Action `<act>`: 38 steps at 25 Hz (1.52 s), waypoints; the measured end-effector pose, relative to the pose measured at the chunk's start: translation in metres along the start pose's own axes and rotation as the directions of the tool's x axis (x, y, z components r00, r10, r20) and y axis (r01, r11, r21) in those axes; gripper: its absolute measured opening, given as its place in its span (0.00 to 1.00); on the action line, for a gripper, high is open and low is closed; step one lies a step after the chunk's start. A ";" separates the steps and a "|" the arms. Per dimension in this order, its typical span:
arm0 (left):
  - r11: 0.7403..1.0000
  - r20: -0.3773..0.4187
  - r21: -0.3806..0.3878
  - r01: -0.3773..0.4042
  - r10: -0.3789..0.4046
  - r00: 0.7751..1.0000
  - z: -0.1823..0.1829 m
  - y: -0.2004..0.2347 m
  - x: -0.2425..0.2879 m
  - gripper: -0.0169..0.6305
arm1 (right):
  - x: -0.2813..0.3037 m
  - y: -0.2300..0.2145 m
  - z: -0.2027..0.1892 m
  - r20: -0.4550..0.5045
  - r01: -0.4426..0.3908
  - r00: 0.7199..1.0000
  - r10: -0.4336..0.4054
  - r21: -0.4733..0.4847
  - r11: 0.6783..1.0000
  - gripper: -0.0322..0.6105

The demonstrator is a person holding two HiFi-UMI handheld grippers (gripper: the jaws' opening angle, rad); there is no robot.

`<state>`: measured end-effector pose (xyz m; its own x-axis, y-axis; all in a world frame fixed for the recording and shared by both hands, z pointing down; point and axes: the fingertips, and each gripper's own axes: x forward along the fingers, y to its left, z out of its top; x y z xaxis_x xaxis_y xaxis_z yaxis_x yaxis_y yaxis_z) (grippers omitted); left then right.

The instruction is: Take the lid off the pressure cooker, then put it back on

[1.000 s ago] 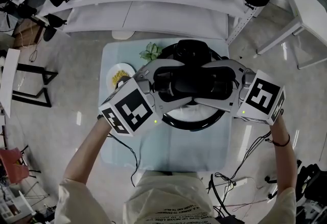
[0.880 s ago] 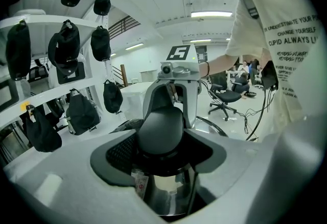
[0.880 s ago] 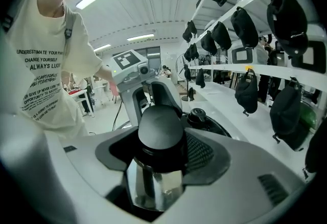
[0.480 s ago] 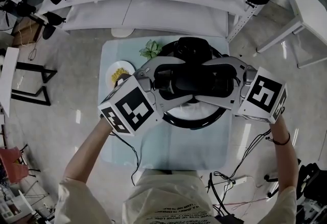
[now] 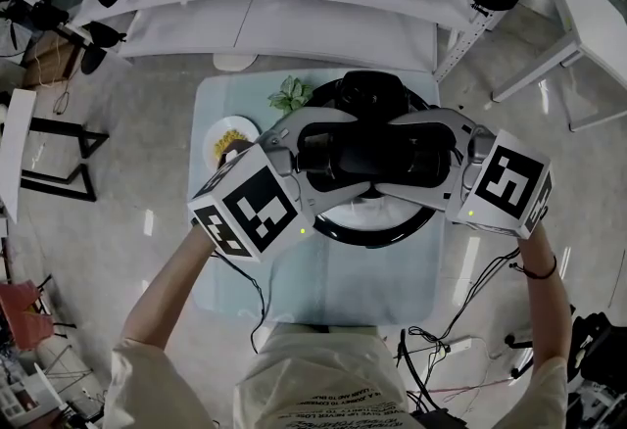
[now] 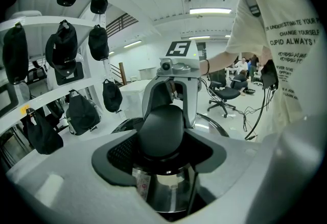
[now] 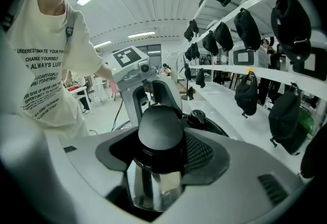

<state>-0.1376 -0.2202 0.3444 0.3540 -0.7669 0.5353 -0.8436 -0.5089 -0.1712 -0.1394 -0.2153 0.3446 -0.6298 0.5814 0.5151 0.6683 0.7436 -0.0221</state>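
At the small table's (image 5: 343, 285) near edge, you hold the left gripper (image 5: 338, 155) and right gripper (image 5: 402, 158) facing each other. Each has its jaws clamped on one end of the lid's black handle (image 5: 367, 155), right above the pressure cooker (image 5: 372, 229) at mid-table. Beyond, far left, sit a plate (image 5: 230, 143) and a green plant (image 5: 289, 99).

Only stuff I can actually read is my t-shirt (image 6: 291, 28): "UNDERESTIMATE YOUR", "CHANGE YOURSELF", "CUPID ALWAYS", the rest's too small.
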 end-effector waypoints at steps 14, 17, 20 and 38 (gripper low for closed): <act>1.000 0.003 0.008 -0.004 0.004 1.000 0.010 0.001 -0.007 0.46 | -0.007 0.001 0.011 0.020 -0.005 1.000 0.005 -0.008 1.000 0.47; 1.000 0.010 0.017 -0.010 0.010 1.000 0.015 0.001 -0.008 0.46 | -0.010 0.002 0.013 0.025 -0.005 1.000 0.006 -0.016 1.000 0.47; 1.000 0.013 0.021 -0.019 0.019 1.000 0.018 0.002 -0.010 0.46 | -0.013 0.002 0.017 0.029 -0.002 1.000 0.003 -0.026 1.000 0.47; 0.994 0.029 0.083 -0.071 0.069 0.997 0.042 -0.029 -0.053 0.46 | -0.020 0.046 0.053 0.034 0.016 0.999 -0.013 -0.089 0.996 0.47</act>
<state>-0.1148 -0.1811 0.2865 0.3067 -0.8113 0.4976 -0.8304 -0.4836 -0.2767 -0.1171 -0.1754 0.2876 -0.6516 0.5827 0.4856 0.6908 0.7203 0.0626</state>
